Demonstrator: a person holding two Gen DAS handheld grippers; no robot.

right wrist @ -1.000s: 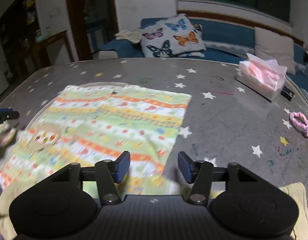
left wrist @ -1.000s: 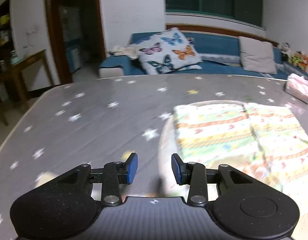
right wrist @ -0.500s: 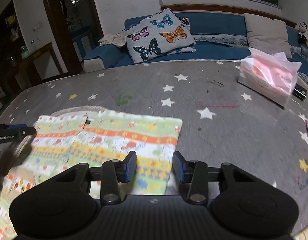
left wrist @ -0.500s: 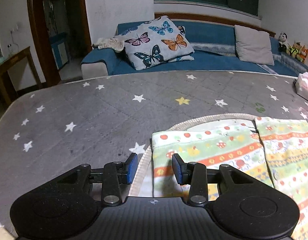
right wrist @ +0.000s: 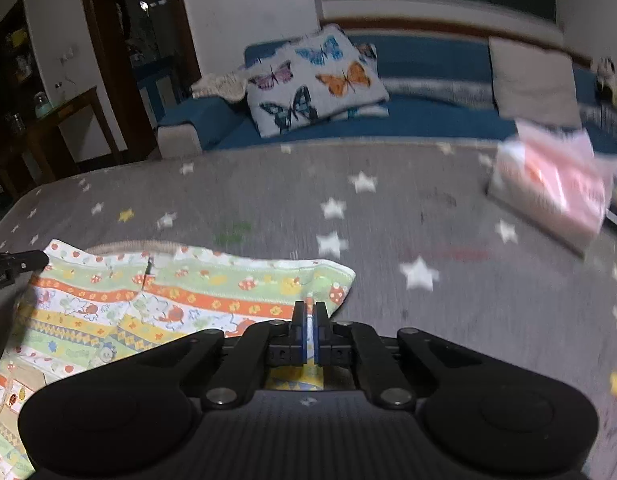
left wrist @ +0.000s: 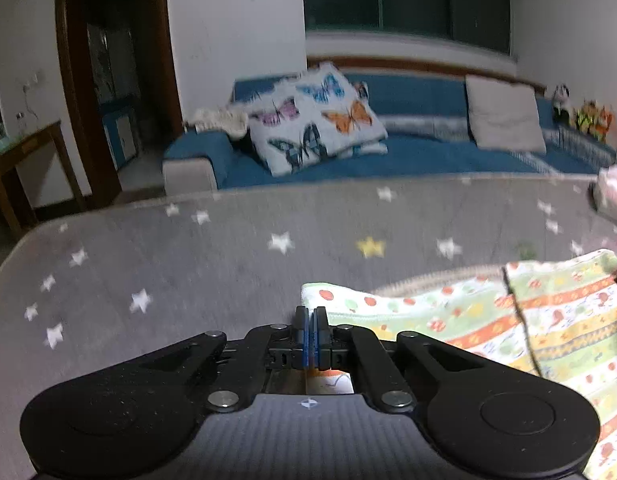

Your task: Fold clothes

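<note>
A striped garment (left wrist: 508,332) printed in green, orange and yellow lies on the grey star-patterned table (left wrist: 188,264). My left gripper (left wrist: 310,320) is shut on its near left corner, cloth showing between the pads. In the right wrist view the same garment (right wrist: 156,304) spreads to the left, and my right gripper (right wrist: 308,316) is shut on its right corner. The left gripper's tip (right wrist: 16,264) shows at the garment's far left edge.
A pink tissue pack (right wrist: 556,188) sits on the table at the right. Beyond the far table edge stands a blue sofa (left wrist: 408,152) with a butterfly pillow (left wrist: 312,116) and a grey cushion (left wrist: 504,120). A wooden side table (left wrist: 24,160) stands left.
Both grippers went from open to shut, each closing on a corner of the garment. Both moved forward and down to the cloth's near edge.
</note>
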